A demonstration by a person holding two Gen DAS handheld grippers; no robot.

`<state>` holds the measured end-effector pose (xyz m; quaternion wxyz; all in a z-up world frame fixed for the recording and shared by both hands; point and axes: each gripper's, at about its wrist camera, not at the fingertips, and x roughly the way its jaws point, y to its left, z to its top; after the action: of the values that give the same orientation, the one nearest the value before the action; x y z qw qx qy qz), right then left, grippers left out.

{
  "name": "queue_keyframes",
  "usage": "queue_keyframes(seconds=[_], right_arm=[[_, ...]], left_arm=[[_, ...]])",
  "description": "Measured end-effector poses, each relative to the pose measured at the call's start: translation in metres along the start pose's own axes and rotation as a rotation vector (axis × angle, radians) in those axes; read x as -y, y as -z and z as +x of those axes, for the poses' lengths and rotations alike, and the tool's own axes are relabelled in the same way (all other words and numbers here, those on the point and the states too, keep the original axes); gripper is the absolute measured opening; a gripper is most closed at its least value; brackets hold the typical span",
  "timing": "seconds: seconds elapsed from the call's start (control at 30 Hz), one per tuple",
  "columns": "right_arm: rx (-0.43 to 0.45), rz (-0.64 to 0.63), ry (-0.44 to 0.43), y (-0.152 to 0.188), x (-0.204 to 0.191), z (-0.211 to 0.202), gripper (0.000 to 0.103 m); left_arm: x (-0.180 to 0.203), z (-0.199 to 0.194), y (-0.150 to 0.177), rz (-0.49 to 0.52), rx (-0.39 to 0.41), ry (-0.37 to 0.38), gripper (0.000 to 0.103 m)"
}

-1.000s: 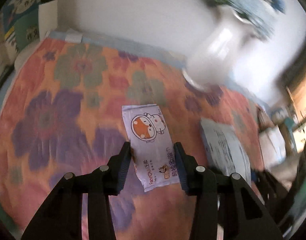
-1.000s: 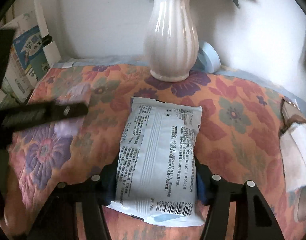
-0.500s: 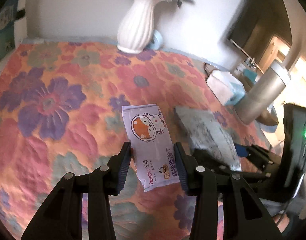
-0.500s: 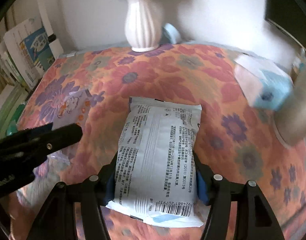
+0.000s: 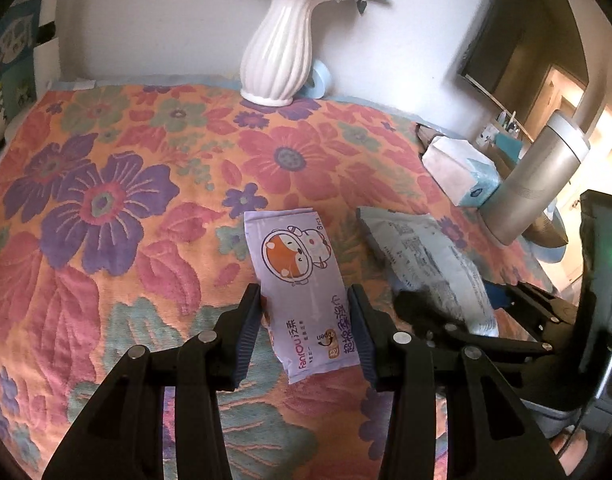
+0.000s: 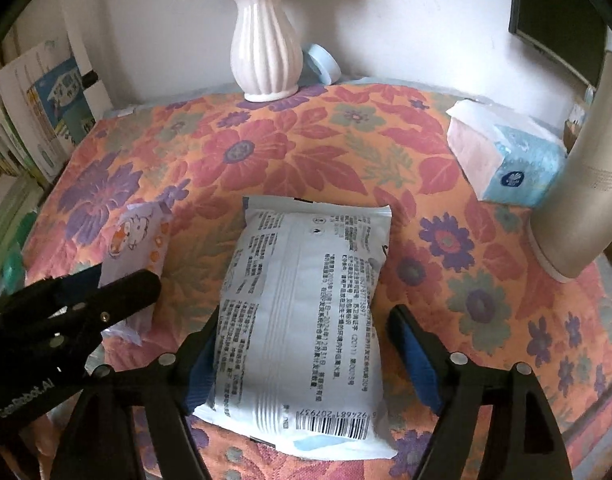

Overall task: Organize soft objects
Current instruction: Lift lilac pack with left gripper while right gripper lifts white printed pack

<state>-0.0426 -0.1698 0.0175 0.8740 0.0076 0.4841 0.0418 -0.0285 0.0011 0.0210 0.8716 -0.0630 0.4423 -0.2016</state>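
Note:
A small purple wipes pack (image 5: 302, 280) with a cartoon fox lies between the fingers of my left gripper (image 5: 306, 320), which is shut on it; the pack also shows in the right wrist view (image 6: 136, 248). A large white tissue pack (image 6: 306, 312) with printed text and a barcode lies on the flowered cloth between the fingers of my right gripper (image 6: 302, 352). The right finger stands clear of the pack's edge, so this gripper is open. The white pack also shows in the left wrist view (image 5: 426, 264), to the right of the purple one.
A white ribbed vase (image 6: 266, 48) with flowers stands at the back by the wall, a tape roll (image 6: 322, 64) beside it. A blue and pink tissue box (image 6: 506, 156) and a silver cylinder (image 6: 582, 200) stand at the right. Books (image 6: 38, 116) line the left edge.
Both grippers have pulled back from the vase toward the near side. The right gripper's fingers have spread away from the white pack, which now lies on the cloth. The left still holds the purple pack.

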Motion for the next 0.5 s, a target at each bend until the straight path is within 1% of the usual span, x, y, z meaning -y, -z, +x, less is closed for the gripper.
queue_keyframes(seconds=[0.03, 0.1, 0.13, 0.17, 0.3, 0.37, 0.4, 0.43, 0.47, 0.5], right_arm=[[0.010, -0.007, -0.001, 0.001, -0.001, -0.002, 0.061], [0.015, -0.002, -0.006, 0.001, 0.000, -0.002, 0.061], [0.016, 0.002, -0.011, 0.001, 0.001, -0.002, 0.060], [0.017, 0.009, -0.018, 0.001, 0.003, -0.002, 0.060], [0.017, 0.031, -0.045, 0.001, 0.008, -0.003, 0.061], [0.018, 0.033, -0.047, 0.001, 0.008, -0.003, 0.061], [0.018, 0.033, -0.047, 0.001, 0.008, -0.003, 0.061], [0.018, 0.034, -0.049, 0.001, 0.008, -0.003, 0.061], [0.019, 0.036, -0.051, 0.001, 0.008, -0.003, 0.061], [0.021, 0.039, -0.056, 0.001, 0.009, -0.003, 0.060]], left_arm=[[0.001, 0.000, 0.001, 0.002, 0.000, -0.005, 0.041], [0.002, 0.002, 0.001, 0.003, -0.009, -0.022, 0.043], [0.001, 0.003, 0.001, 0.000, -0.013, -0.033, 0.047], [0.001, 0.004, 0.001, -0.005, -0.014, -0.047, 0.048], [-0.002, 0.003, 0.001, -0.018, -0.014, -0.034, 0.050], [-0.006, 0.002, 0.000, -0.034, -0.017, -0.001, 0.056], [-0.008, 0.001, 0.000, -0.048, -0.015, 0.025, 0.066], [-0.011, -0.001, 0.000, -0.064, -0.008, 0.052, 0.074], [-0.016, -0.005, 0.000, -0.085, 0.001, 0.089, 0.076], [-0.021, -0.008, 0.000, -0.103, 0.008, 0.145, 0.078]])
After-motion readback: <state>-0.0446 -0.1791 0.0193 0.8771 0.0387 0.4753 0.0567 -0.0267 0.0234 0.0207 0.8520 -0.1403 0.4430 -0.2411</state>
